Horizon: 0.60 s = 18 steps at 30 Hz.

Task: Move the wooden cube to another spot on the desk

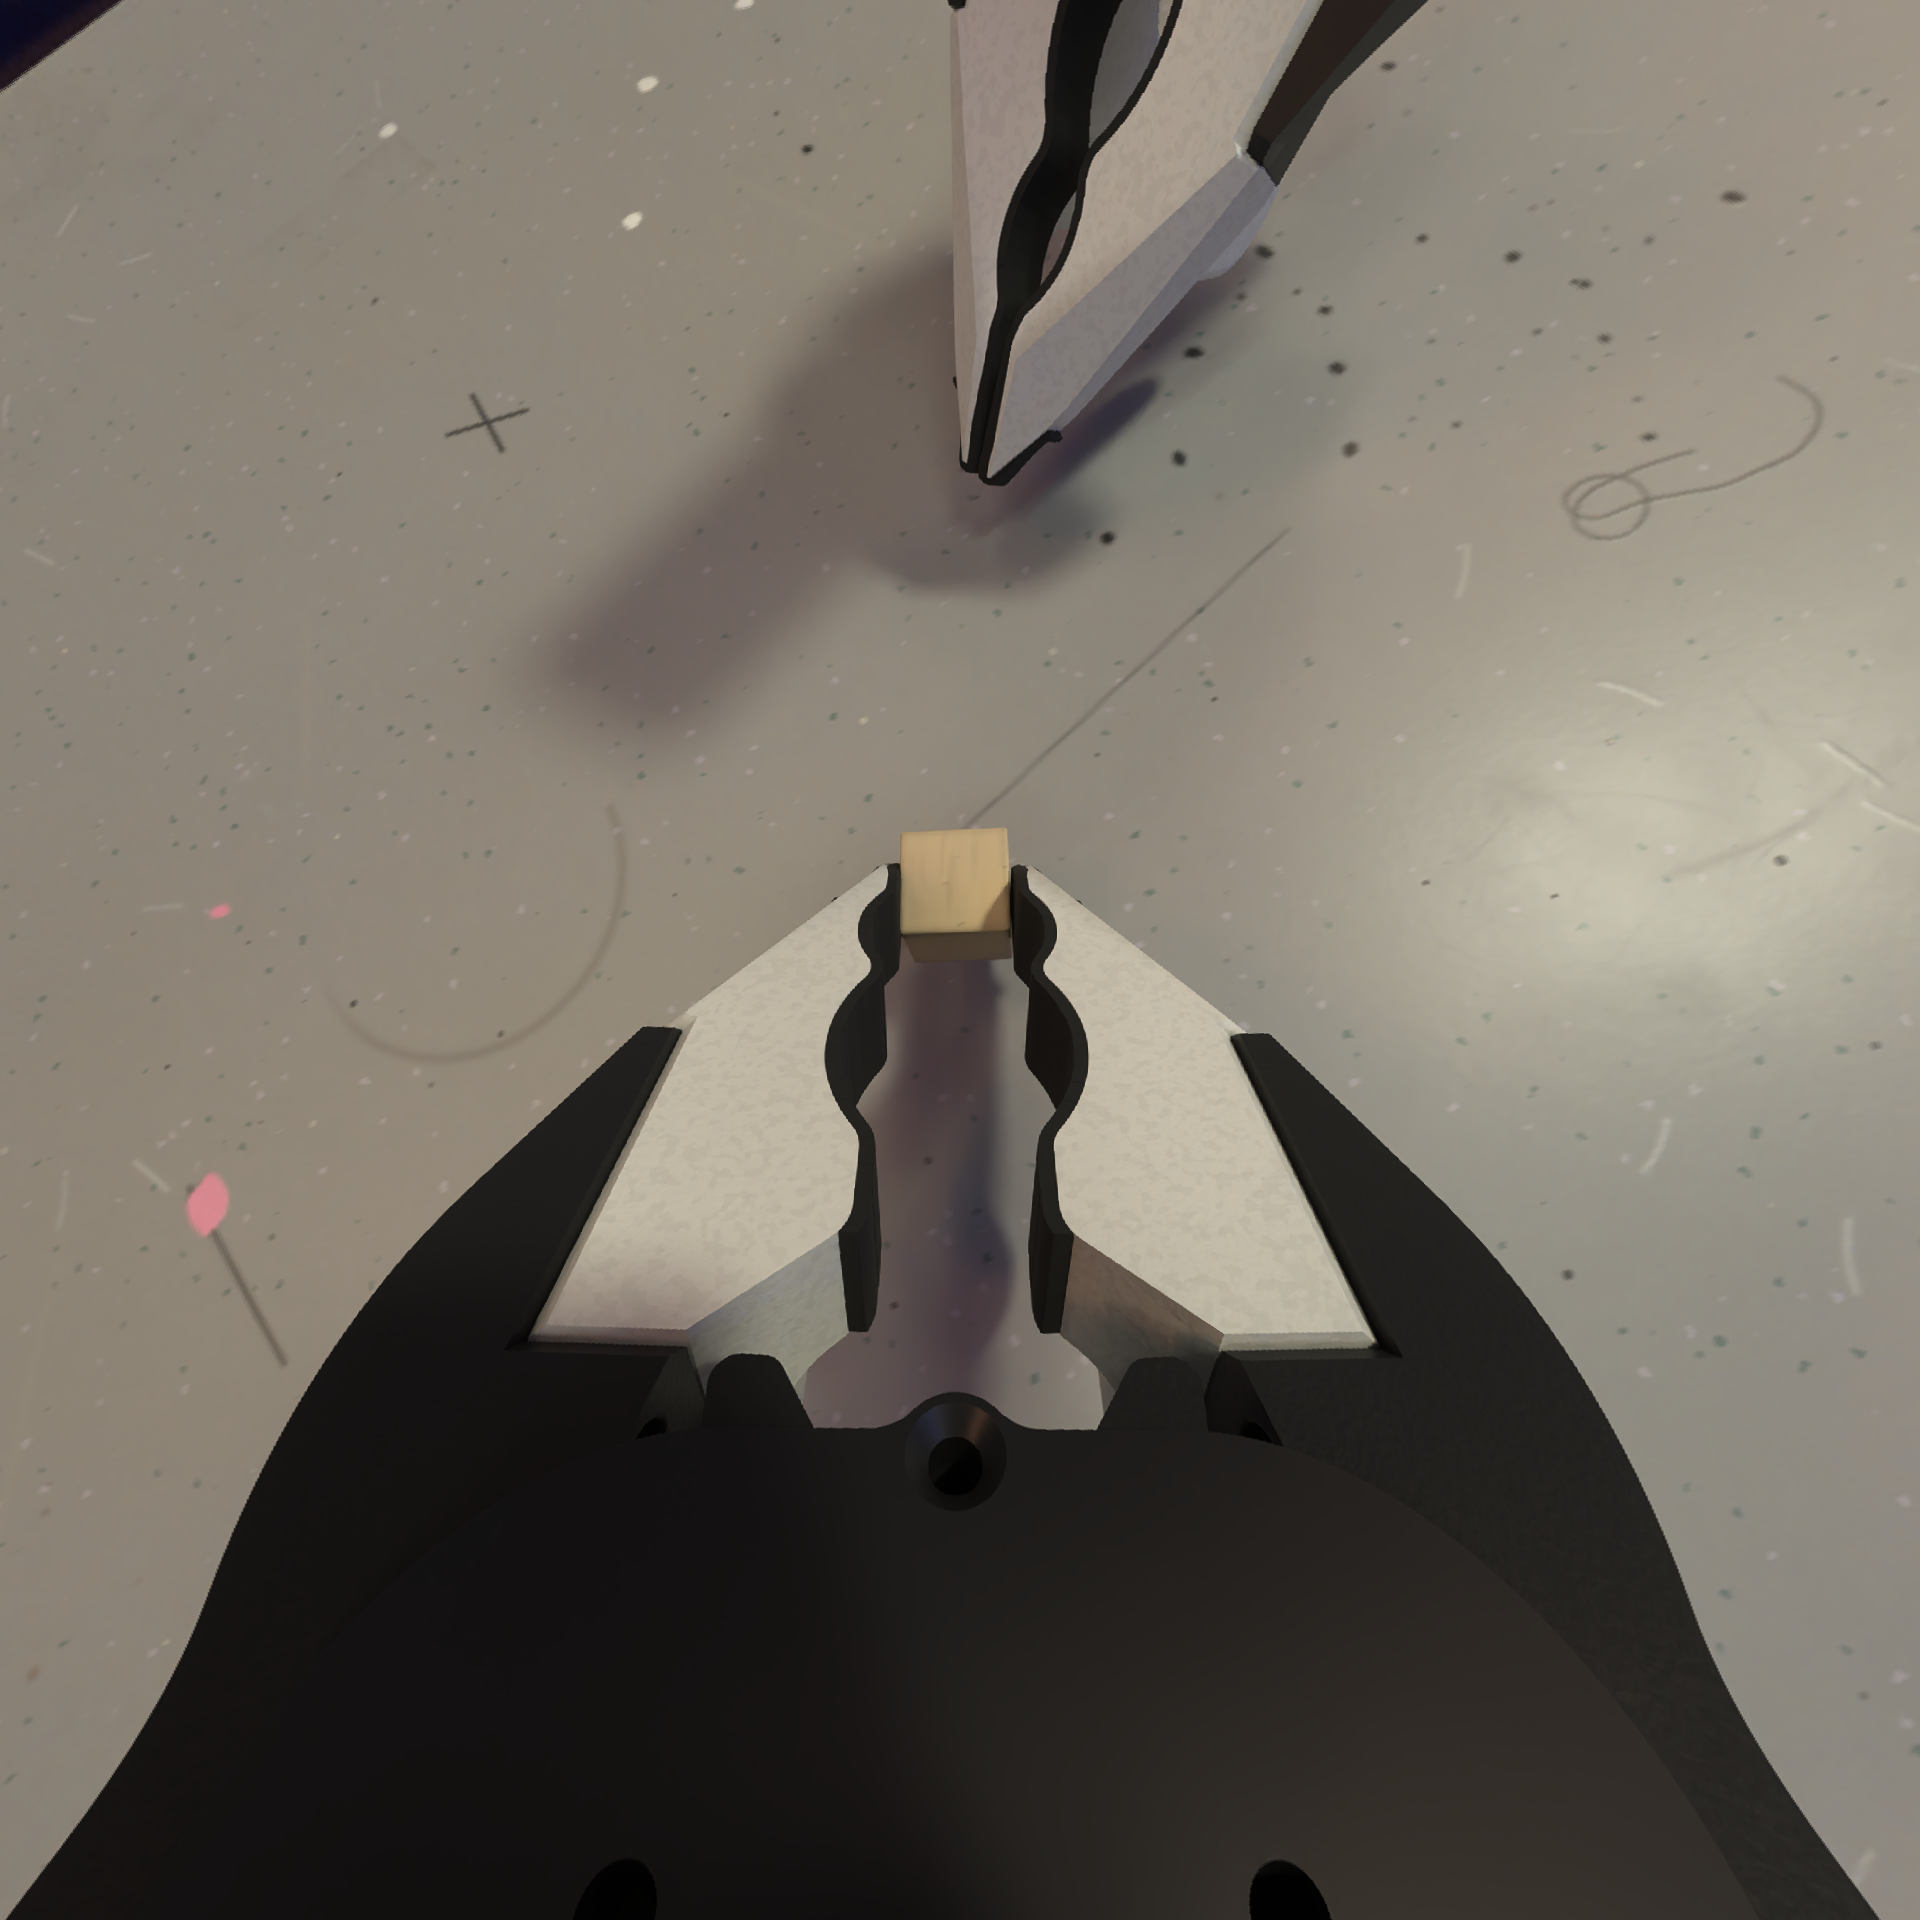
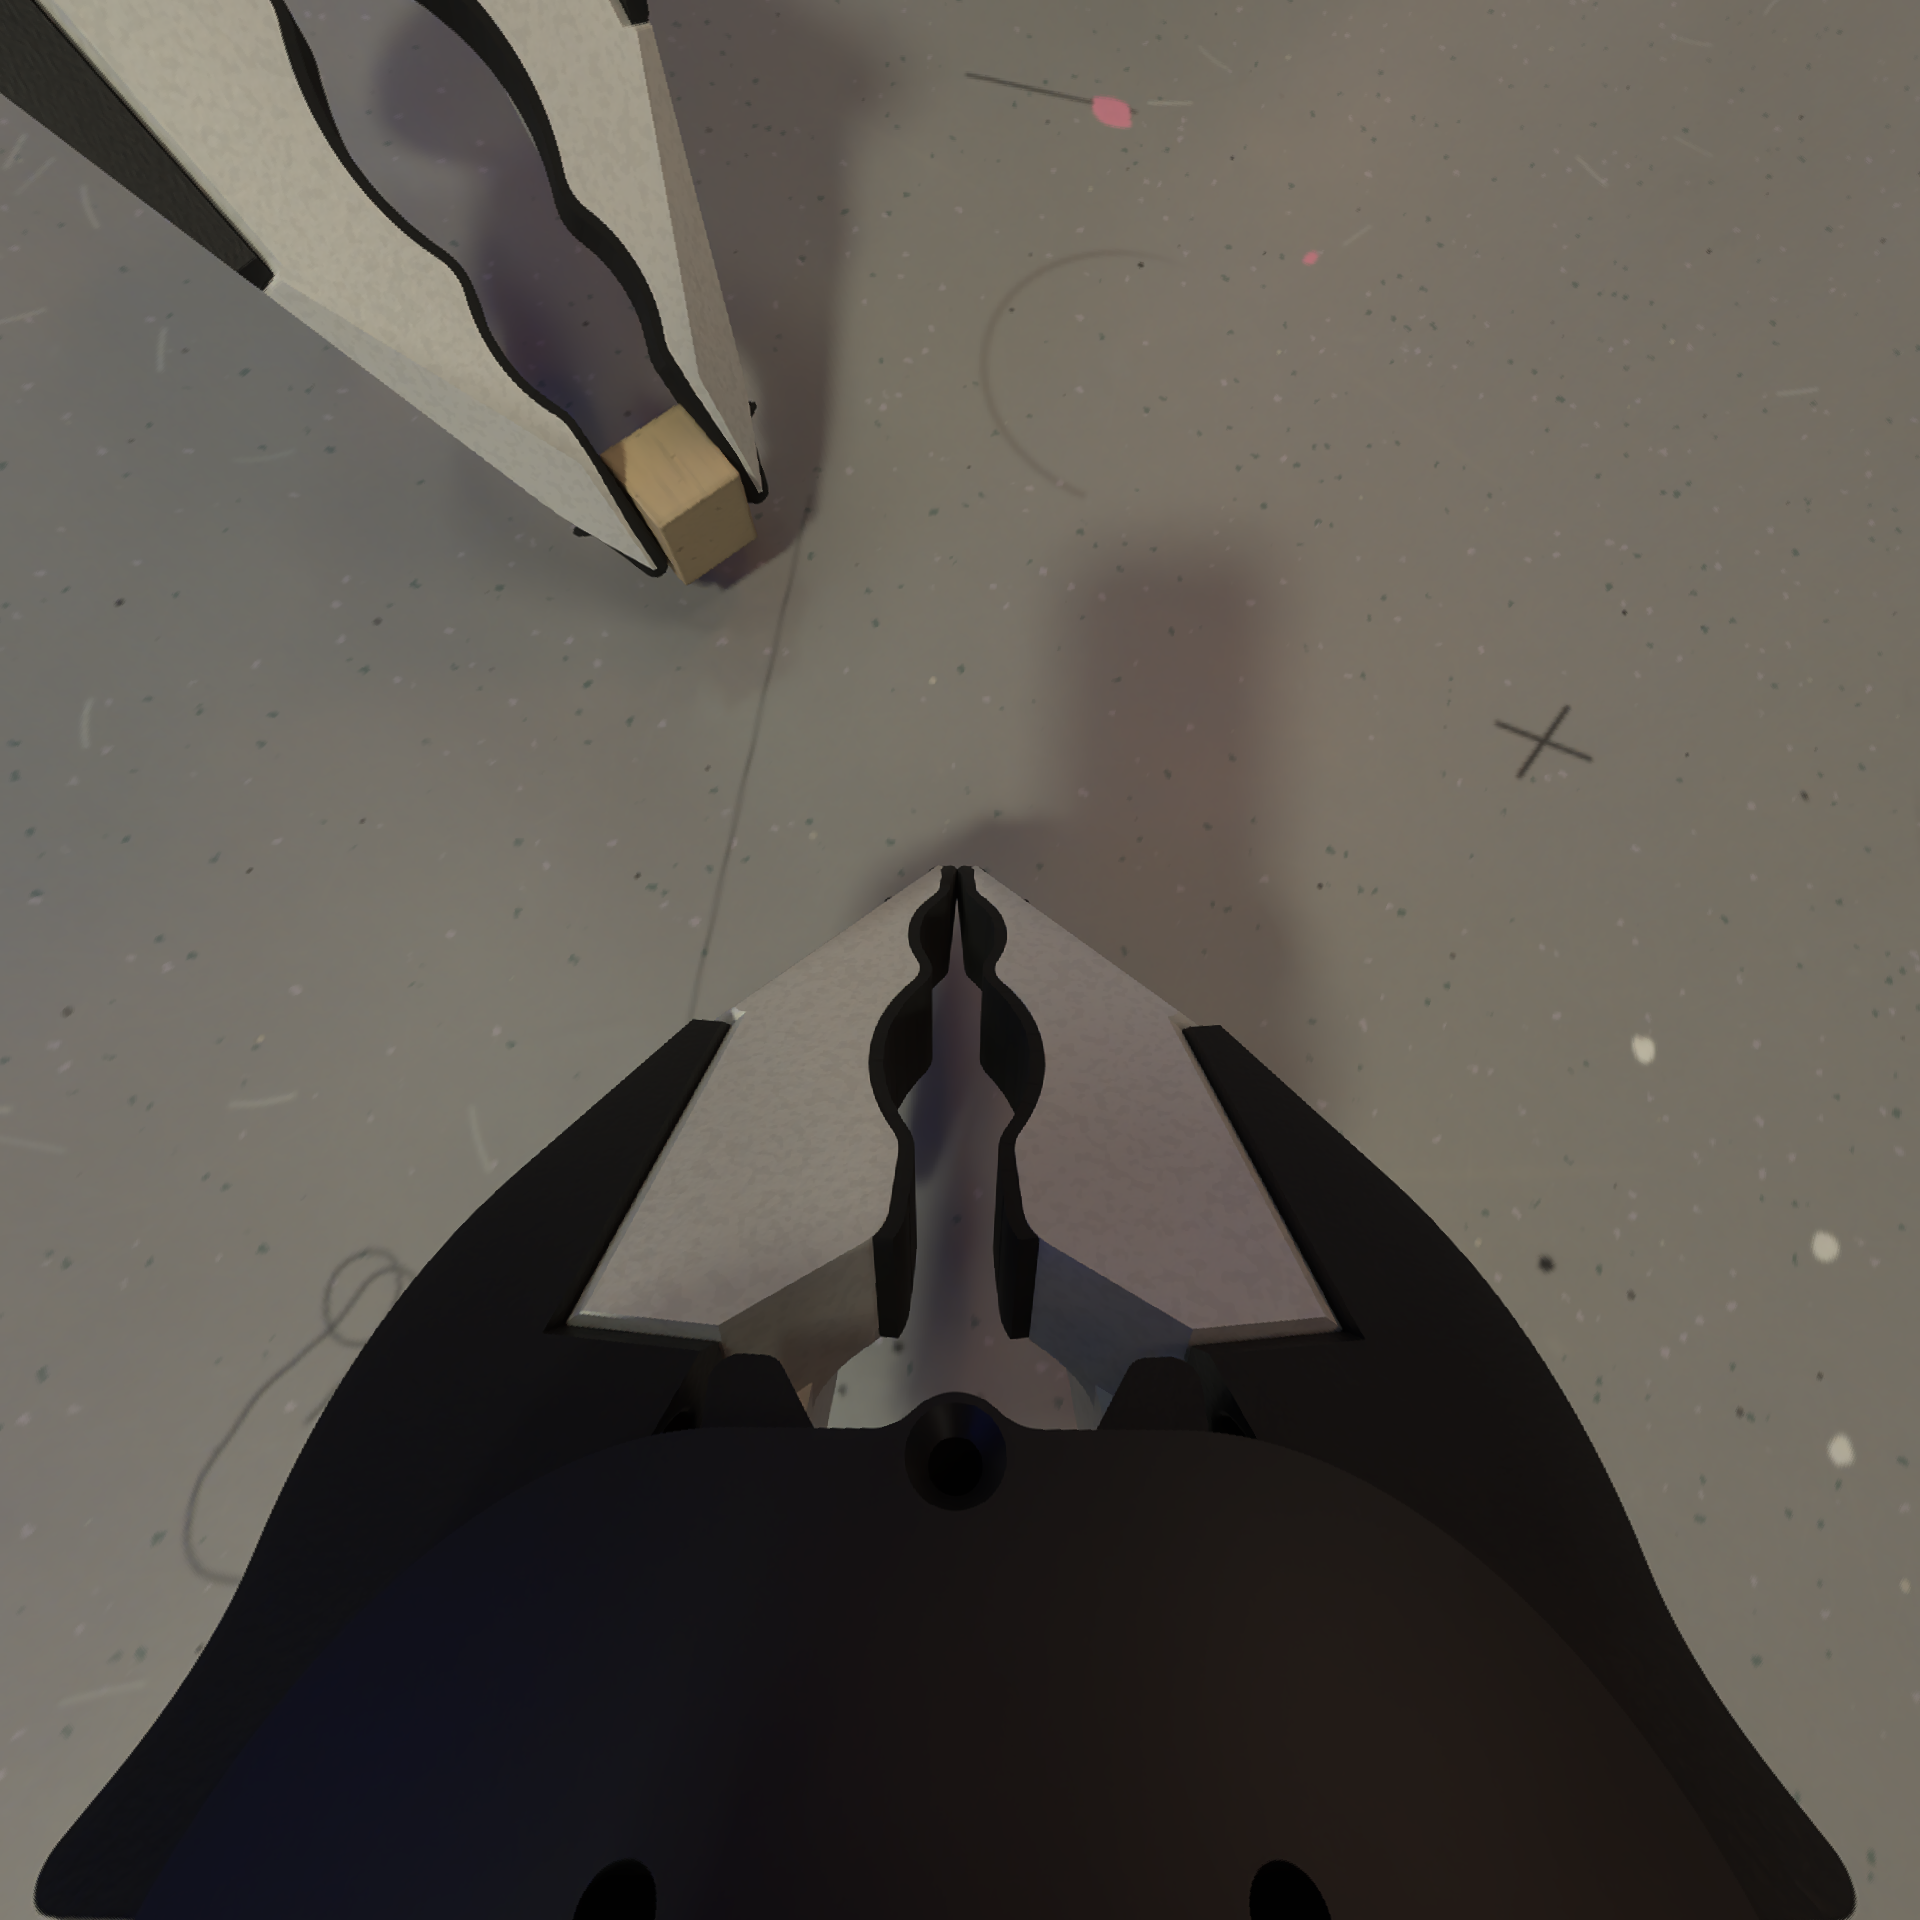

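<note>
A small pale wooden cube [image 1: 954,894] sits between the tips of my left gripper [image 1: 956,902], which is shut on it, low over the grey desk [image 1: 1455,831]. The same cube [image 2: 691,504] and left gripper [image 2: 698,514] show at the upper left of the right wrist view, close to the desk surface. My right gripper [image 2: 956,875] is shut and empty, its tips pressed together above the desk. It also shows at the top of the left wrist view [image 1: 982,470], pointing down, some way beyond the cube.
The grey speckled desk carries pencil marks: a cross [image 1: 486,421], a thin straight line [image 1: 1132,675], a curved arc [image 1: 499,997] and a looped scribble [image 1: 1621,499]. Small pink spots [image 1: 206,1203] lie at the left. A dark desk edge [image 1: 16,57] shows at the far top left.
</note>
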Each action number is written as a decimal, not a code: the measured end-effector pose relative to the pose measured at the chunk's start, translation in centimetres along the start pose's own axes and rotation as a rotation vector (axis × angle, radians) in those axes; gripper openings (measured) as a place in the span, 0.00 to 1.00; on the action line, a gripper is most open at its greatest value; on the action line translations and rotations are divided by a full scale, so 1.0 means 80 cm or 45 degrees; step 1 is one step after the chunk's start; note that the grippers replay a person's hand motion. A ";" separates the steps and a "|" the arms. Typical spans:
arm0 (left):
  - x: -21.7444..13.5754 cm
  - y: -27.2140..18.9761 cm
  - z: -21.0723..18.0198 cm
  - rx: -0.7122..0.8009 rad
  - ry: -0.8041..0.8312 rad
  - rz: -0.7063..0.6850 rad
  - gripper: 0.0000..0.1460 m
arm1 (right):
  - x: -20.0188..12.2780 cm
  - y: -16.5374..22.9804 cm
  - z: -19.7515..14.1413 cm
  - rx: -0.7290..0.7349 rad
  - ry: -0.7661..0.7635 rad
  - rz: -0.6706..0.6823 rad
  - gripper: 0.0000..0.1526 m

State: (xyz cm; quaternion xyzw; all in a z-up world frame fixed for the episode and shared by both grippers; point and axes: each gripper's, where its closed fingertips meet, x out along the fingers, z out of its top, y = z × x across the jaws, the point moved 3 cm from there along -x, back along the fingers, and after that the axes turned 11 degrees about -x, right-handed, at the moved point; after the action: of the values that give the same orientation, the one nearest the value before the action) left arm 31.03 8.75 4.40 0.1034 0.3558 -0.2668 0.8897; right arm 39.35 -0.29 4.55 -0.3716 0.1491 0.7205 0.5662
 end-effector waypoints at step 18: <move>0.021 0.069 0.005 0.021 0.064 0.087 0.14 | 0.032 -0.048 -0.002 -0.022 0.102 -0.054 0.02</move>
State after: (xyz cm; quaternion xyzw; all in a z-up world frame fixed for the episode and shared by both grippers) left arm 35.36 12.53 3.51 0.1296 0.3721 -0.2366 0.8881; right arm 42.78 2.61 3.44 -0.4081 0.1576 0.6941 0.5717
